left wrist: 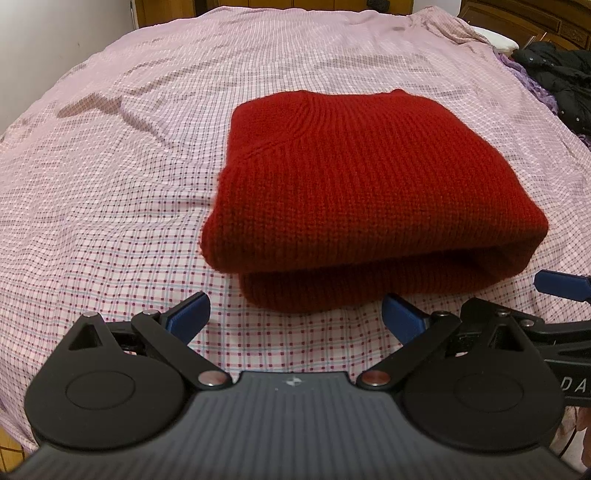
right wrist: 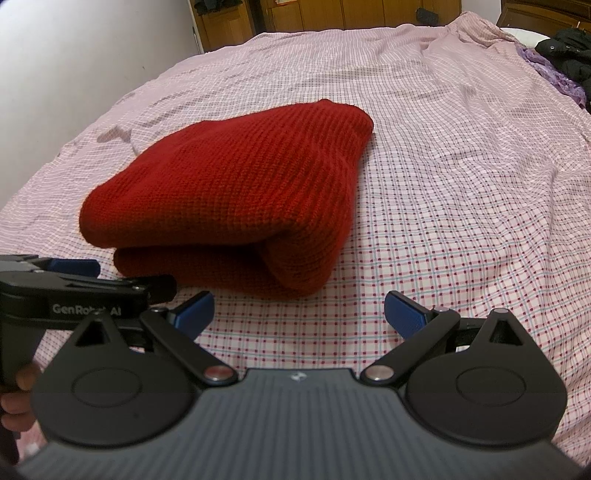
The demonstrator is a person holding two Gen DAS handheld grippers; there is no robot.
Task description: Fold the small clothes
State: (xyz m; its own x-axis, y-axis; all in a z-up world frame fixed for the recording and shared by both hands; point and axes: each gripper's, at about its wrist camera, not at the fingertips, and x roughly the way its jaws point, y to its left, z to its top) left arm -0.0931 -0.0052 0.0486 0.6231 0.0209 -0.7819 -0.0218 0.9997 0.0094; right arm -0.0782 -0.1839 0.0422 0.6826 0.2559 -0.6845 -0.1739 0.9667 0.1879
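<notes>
A red knitted sweater (left wrist: pixel 351 177) lies folded in a thick rectangle on the bed; it also shows in the right wrist view (right wrist: pixel 236 195). My left gripper (left wrist: pixel 295 314) is open and empty, just in front of the sweater's near folded edge. My right gripper (right wrist: pixel 299 314) is open and empty, just in front of the sweater's near right corner. The right gripper's blue fingers (left wrist: pixel 561 284) show at the right edge of the left wrist view. The left gripper's body (right wrist: pixel 74 291) shows at the left of the right wrist view.
The bed is covered with a wrinkled pink checked sheet (left wrist: pixel 110 184). A black jacket (left wrist: pixel 561 81) and purple cloth (right wrist: pixel 561 81) lie at the far right. Wooden furniture (right wrist: pixel 332 14) stands behind the bed, a white wall (right wrist: pixel 74 55) at the left.
</notes>
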